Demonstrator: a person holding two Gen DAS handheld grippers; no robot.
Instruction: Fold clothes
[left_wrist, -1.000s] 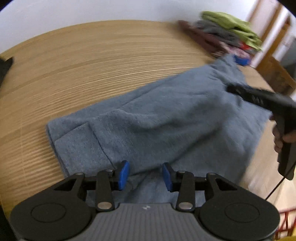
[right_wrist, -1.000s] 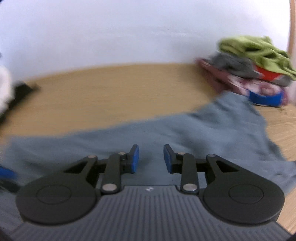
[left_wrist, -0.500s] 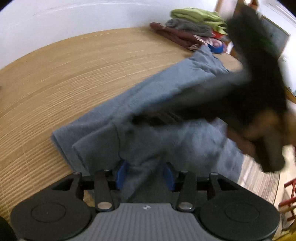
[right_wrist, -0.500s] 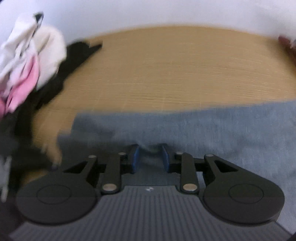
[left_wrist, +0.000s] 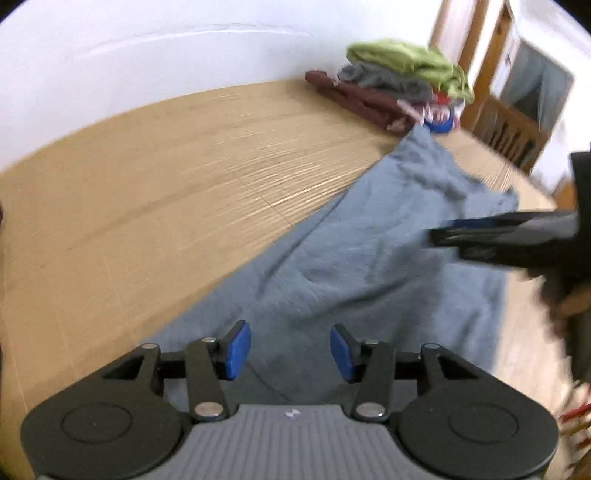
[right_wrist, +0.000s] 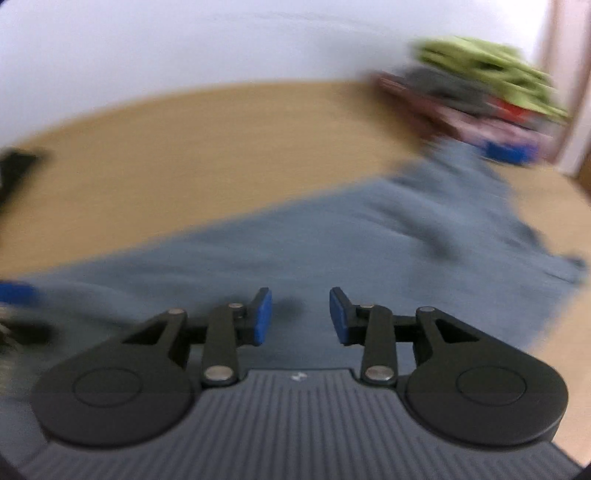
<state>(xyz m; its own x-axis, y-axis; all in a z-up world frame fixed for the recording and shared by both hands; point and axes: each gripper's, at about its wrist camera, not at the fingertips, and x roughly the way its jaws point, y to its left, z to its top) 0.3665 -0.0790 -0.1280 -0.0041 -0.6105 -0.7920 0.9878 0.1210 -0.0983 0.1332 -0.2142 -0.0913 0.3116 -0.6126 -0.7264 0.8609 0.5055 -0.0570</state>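
Across the wooden desk (left_wrist: 155, 206) lies a grey-blue garment (left_wrist: 369, 258), both the left tongs (left_wrist: 290, 349) and right tongs (right_wrist: 300, 314) released above it, jaws just widened, nothing between them.

Grey-blue garment (left_wrist: 369, 258), soft knit, spread flat and lengthwise across wooden table (left_wrist: 147, 192). Surface lightly creased, far end rumpled and reaching stack of folded clothes (left_wrist: 399, 88) at table's far corner. Near end hidden from view.
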